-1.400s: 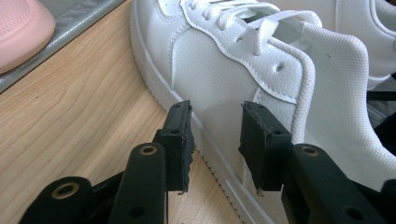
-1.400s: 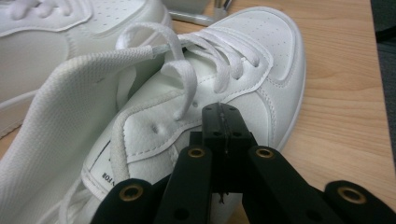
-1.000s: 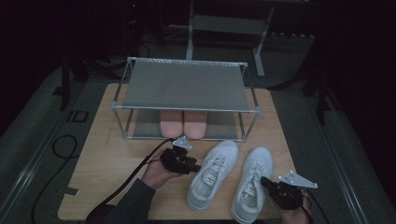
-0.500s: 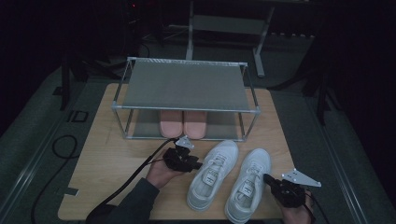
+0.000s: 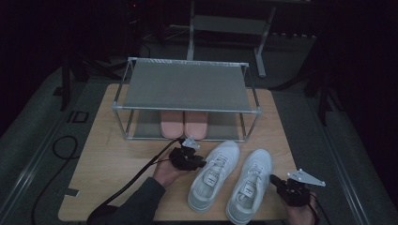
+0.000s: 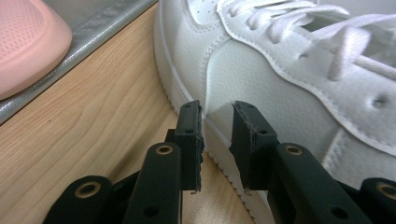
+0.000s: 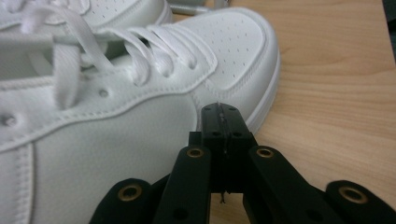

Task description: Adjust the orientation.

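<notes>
Sneakers, white, a pair, lie side by side on the front half of the wooden table [image 5: 108,154], toes pointing away toward the metal shoe rack [image 5: 187,84]. Left sneaker [image 5: 213,176] angles slightly toward the rack's front right post; right sneaker [image 5: 248,185] lies just beside it, near the table's front edge. Pink slippers [image 5: 184,124] sit on the rack's lower shelf, top shelf bare. Left gripper [image 5: 199,161], held in the left hand [image 5: 164,172], points at the outer side of the left sneaker; in the left gripper view its jaws stand a narrow gap apart and have just been closing, tips right at the shoe's side panel above the sole, nothing pinched between them, whether they touch the leather cannot be told. Right gripper [image 5: 274,180], in the right hand [image 5: 300,213], lies at the outer side of the right sneaker; in the right gripper view its jaws are pressed together with nothing between, tips against or just beside the shoe's side near the toe.
</notes>
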`<state>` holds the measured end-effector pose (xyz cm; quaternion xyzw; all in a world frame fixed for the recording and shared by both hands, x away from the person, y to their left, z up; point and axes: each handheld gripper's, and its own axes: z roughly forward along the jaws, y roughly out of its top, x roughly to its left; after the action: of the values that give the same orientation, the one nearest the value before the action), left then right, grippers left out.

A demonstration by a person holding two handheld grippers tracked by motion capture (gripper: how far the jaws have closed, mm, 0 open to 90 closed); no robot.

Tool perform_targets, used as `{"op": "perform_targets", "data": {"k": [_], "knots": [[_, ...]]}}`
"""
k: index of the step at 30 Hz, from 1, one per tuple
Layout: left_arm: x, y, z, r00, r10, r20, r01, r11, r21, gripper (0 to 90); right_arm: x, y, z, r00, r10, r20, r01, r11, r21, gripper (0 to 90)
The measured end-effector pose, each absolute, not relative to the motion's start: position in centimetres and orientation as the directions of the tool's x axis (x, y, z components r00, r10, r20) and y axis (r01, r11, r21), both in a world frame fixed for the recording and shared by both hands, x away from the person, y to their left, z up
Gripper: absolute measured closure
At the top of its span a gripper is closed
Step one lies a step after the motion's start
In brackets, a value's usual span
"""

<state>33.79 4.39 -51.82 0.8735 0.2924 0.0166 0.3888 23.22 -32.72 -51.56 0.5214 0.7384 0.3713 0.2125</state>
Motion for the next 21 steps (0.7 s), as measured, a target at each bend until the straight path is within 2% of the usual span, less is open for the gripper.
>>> {"op": "perform_targets", "data": {"k": [7,21], "knots": [[34.2,3.7,-51.9,0.823,0.536,-0.189,0.501,-0.527,0.686,78.7,23.1,-32.8,-52.2,-0.379,0.923,0.074,0.631,0.199,0.75,87.6],[35.3,2.0,-52.2,0.824,0.527,-0.207,0.504,-0.514,0.695,78.5,23.5,-33.5,-52.4,-0.353,0.931,0.088,0.642,0.173,0.747,86.9]]}}
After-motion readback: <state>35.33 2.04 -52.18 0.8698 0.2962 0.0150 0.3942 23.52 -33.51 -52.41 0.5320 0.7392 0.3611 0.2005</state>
